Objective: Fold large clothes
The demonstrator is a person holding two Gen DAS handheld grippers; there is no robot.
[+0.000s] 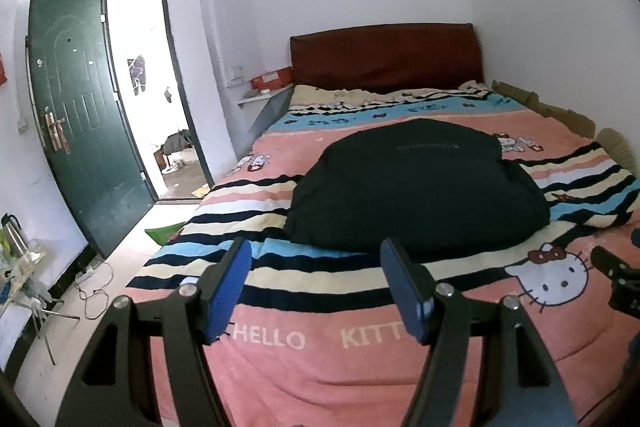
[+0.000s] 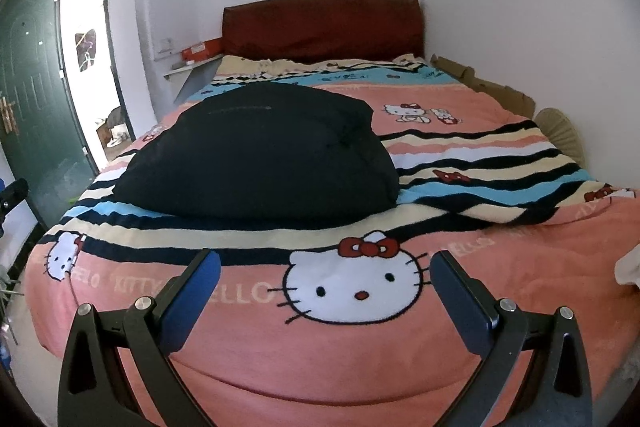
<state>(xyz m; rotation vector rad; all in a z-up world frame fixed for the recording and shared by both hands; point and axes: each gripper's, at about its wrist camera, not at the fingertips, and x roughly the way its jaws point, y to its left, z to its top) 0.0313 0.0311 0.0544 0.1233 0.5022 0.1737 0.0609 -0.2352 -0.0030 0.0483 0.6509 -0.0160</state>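
Both your left gripper (image 1: 316, 287) and right gripper (image 2: 326, 287) hang open, empty; grip the black garment (image 1: 416, 187) by its near hem.

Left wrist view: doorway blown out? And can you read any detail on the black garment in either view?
Left wrist view: the doorway is clipped white and the floor beside it glares. The black garment is a near-featureless dark mass; in the right wrist view likewise, only faint seams. Both views bend strongly at the edges.
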